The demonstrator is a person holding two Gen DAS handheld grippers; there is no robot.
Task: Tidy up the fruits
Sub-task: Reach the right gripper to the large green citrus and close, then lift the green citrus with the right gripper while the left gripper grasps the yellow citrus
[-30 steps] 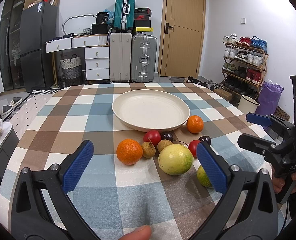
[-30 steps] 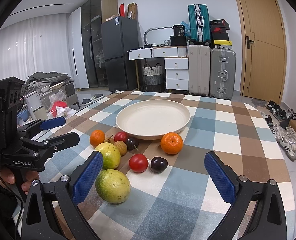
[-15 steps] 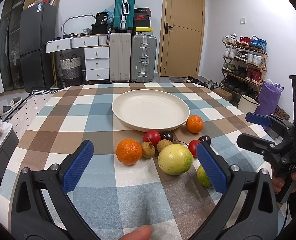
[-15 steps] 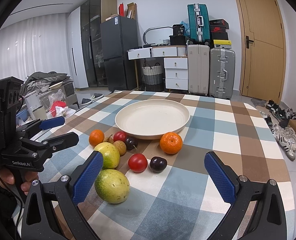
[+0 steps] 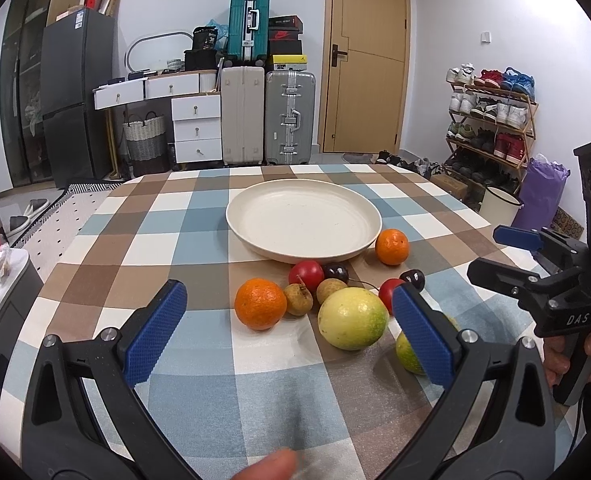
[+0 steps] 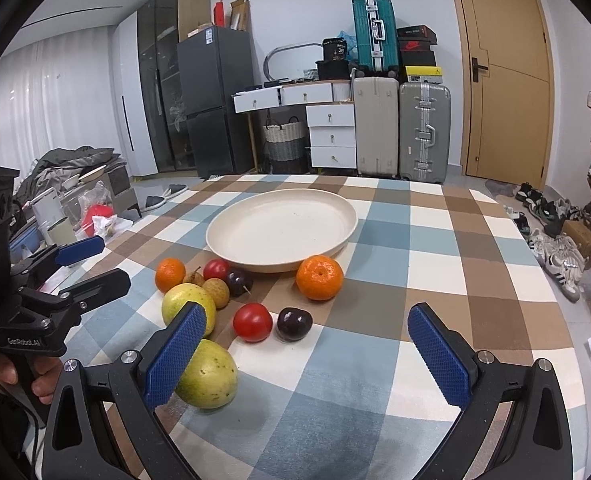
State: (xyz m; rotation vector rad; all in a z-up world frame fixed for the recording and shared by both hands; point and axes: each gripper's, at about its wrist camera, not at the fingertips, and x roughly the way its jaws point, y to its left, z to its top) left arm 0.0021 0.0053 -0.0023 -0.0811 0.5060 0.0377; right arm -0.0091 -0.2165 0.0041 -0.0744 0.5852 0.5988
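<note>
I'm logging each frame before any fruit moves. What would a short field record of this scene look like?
plate: cream plate, nothing on it
fruit: all on the checked tablecloth in front of the plate
oranges: two
large yellow-green fruits: two
left claw: open, holding nothing
right claw: open, holding nothing

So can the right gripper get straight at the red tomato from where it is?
Probably yes. The right gripper is open and the red tomato lies just ahead with bare cloth between; only the dark plum sits close beside it.
</note>
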